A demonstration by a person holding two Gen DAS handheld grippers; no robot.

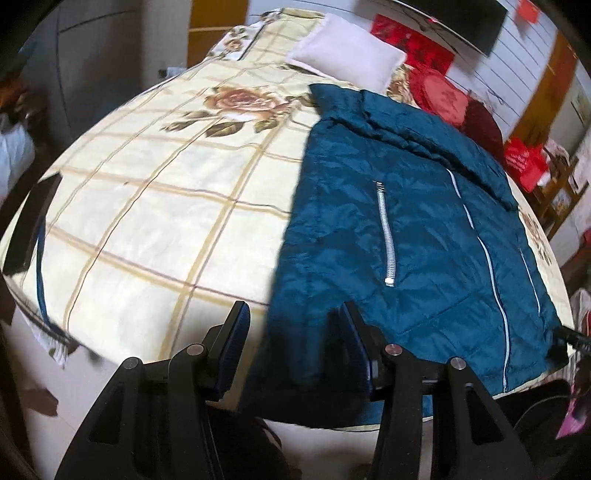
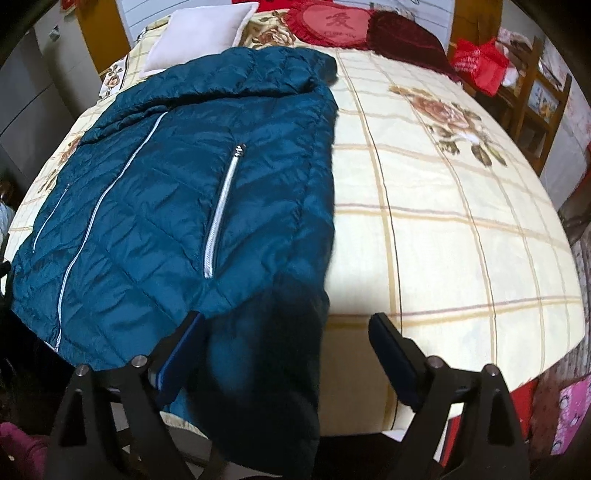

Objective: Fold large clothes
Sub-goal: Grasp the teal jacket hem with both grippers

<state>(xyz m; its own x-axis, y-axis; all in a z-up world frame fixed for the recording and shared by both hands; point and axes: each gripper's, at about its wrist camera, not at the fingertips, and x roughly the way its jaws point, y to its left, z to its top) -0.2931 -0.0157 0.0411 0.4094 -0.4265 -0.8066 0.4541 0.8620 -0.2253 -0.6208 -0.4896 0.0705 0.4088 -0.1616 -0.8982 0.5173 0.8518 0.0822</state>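
Nearest in both views, the jacket's (image 1: 388, 236) hem hangs over the near edge of the bed (image 1: 147, 206), and the rest of this teal quilted puffer lies flat and front-up, its collar end far, by the white pillow (image 1: 343, 62). It looks light and soft, thick with padding, so a fold will likely spring back unless pressed; the shell is shiny and probably slick, so a shallow pinch could slip. Best holds seem the stitched hem corners and side seams, where the layers are firm, rather than the puffy middle or the pocket zipper (image 1: 386, 236). Left gripper (image 1: 295, 347) stands wide, empty, its right finger over the hem's left corner, with fabric lying between the jaws but not pinched. Right gripper (image 2: 284, 350) also gapes wide and holds nothing, a dark fold of the hem's right corner lying between its fingers. Beyond lie red cushions (image 2: 332, 22) at the headboard.
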